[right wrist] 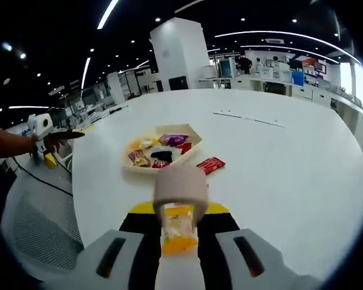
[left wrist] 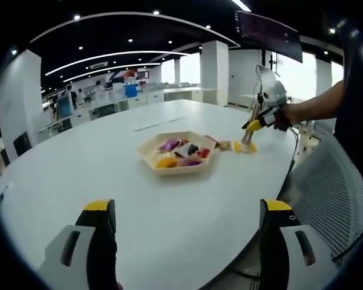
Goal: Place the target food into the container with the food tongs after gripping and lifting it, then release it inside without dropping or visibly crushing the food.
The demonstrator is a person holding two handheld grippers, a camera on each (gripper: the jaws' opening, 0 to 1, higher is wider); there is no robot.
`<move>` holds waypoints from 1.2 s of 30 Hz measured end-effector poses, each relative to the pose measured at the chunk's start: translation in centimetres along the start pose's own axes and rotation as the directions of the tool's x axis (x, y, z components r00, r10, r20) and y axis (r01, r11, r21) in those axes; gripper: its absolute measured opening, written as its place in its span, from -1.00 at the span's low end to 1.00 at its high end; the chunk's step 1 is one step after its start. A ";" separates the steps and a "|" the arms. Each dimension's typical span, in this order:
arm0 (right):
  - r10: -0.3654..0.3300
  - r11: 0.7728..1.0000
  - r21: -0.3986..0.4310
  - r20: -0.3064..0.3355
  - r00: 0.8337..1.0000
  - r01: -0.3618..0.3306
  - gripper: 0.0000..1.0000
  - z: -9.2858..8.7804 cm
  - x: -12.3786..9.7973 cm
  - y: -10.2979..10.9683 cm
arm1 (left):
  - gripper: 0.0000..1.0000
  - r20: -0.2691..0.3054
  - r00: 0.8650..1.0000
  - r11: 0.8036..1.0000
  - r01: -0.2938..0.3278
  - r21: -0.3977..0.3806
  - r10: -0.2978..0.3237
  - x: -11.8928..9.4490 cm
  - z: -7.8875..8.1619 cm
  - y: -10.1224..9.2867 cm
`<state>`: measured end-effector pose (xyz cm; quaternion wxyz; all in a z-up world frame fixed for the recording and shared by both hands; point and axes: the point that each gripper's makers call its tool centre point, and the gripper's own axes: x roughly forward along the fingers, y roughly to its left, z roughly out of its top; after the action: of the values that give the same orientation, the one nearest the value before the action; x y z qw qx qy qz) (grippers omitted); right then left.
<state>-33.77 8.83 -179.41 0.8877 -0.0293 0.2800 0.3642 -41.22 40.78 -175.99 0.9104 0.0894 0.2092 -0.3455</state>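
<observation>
Right gripper (right wrist: 180,232) clamps the food tongs (right wrist: 180,193), whose tips pinch a yellow wrapped snack (right wrist: 180,235) just ahead of the jaws. Hexagonal tray (right wrist: 196,149) with assorted packets lies farther ahead, well apart; a red packet (right wrist: 210,164) sits beside it. Left gripper (left wrist: 187,223) jaws apart, empty. Judged: grip done; carry and release remain.

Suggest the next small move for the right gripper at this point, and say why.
Probably lift the right gripper slightly and carry it forward toward the pale hexagonal tray. Its beige food tongs already pinch a yellow-orange wrapped snack, which looks low over the white table, short of the tray. The left gripper hangs open, well back from the tray.
</observation>
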 end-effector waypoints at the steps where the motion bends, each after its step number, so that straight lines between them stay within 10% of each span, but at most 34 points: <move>1: 0.003 1.000 0.009 0.004 1.000 -0.003 -0.57 0.0 0.0 0.0 | 0.91 0.000 1.000 1.000 0.000 0.000 0.000 0.0 0.0 0.0; 22: 0.001 1.000 0.007 -0.060 0.998 -0.001 -0.69 -1.0 0.4 1.4 | 0.88 -0.014 1.000 1.000 0.006 0.002 -0.005 0.0 -0.2 -0.2; 36: -0.037 0.998 0.038 -0.070 0.997 0.040 -0.76 2.1 -0.3 -0.3 | 0.86 -0.013 1.000 1.000 0.005 0.003 -0.005 0.0 -0.2 -0.1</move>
<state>-32.73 9.01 -177.52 0.8847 -0.0297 0.3172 0.3402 -41.35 40.76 -176.19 0.9080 0.0926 0.2146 -0.3477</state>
